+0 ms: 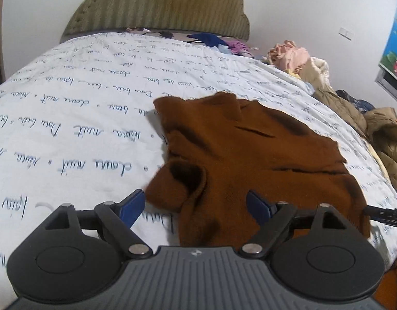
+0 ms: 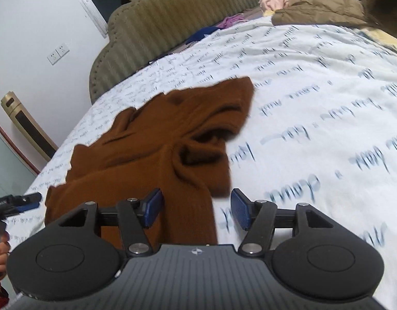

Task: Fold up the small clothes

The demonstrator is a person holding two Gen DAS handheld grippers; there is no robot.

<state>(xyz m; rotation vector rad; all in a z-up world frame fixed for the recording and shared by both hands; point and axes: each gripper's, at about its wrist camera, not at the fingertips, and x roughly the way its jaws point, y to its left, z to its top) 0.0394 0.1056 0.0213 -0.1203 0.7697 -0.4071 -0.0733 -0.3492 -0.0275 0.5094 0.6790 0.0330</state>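
Both jaws stand wide apart, and I see nothing pinched in either one. On my left gripper [image 1: 195,208] the gap frames the sweater's near folded corner, with the right pad [image 1: 259,208] over brown knit and the left pad over bare sheet. On my right gripper [image 2: 195,210] the left pad [image 2: 153,208] sits over the brown strip that runs down under the gripper body, and the right pad sits over printed sheet; I cannot tell whether any pad touches cloth.

Largest ahead of both jaws is the bed [image 1: 69,118], covered in a pale sheet with blue handwriting print. Beyond it rises the olive striped headboard [image 1: 157,5].

The sweater [image 1: 250,149], rust brown and rumpled, lies on the sheet straight ahead of my left jaws and reaches back past them to the right. From my right wrist it spreads ahead and to the left, one sleeve angled away toward the headboard.

Far to the right of my left jaws a heap of tan and pink clothes [image 1: 327,77] lines the bed's edge. A smaller blue and purple pile [image 1: 219,42] sits at the headboard's foot.

At the left edge of the right wrist view my other gripper's tip lies just beside the sweater's hem.
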